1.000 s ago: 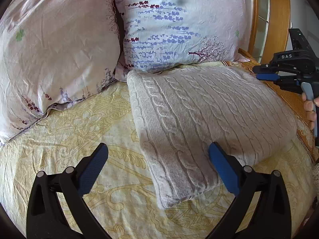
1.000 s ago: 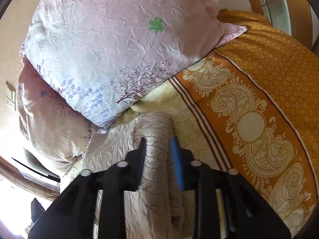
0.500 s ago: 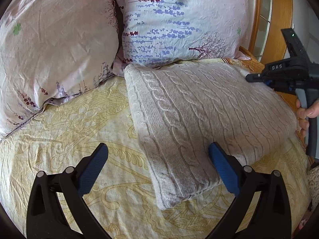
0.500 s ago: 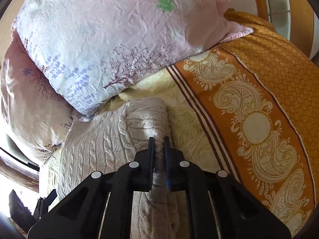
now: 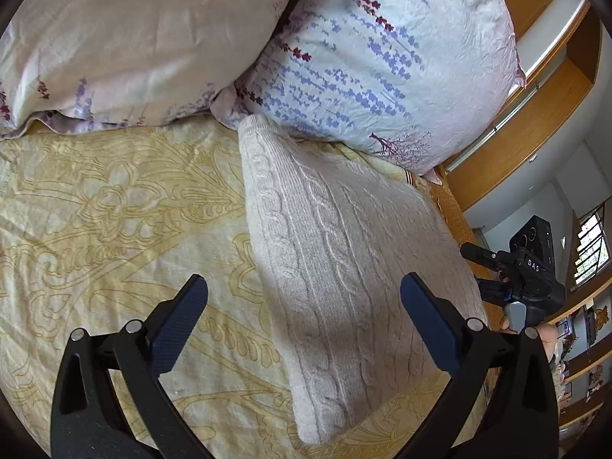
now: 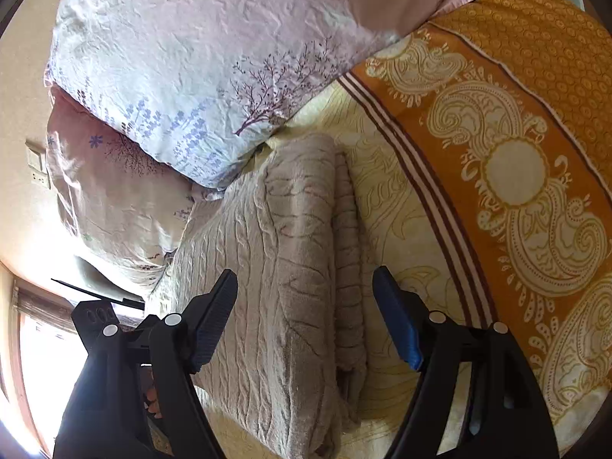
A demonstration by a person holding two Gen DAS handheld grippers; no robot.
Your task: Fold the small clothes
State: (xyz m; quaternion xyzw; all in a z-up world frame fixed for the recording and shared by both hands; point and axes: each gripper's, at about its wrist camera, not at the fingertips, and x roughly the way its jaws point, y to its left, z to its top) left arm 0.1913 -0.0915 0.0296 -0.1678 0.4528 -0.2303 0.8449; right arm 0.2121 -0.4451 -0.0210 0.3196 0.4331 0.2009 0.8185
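Note:
A folded beige cable-knit sweater [image 5: 344, 252] lies flat on the yellow patterned bedspread [image 5: 114, 222], its far end against a pillow. My left gripper [image 5: 302, 313] is open and empty, hovering above the sweater's near left edge. My right gripper [image 6: 306, 313] is open and empty, its jaws spread either side of the sweater's folded right edge [image 6: 298, 237] without gripping it. The right gripper also shows in the left wrist view [image 5: 524, 275], beside the sweater's right side.
Two floral pillows [image 5: 382, 46] [image 5: 114, 38] lean at the head of the bed, the right one touching the sweater. An orange paisley border [image 6: 516, 160] runs along the bedspread to the right. A wooden headboard and shelves [image 5: 535, 114] stand at the far right.
My right gripper was shut on the sweater's right edge half a second ago and has opened and let it go. The left gripper has swung left and closer to the sweater.

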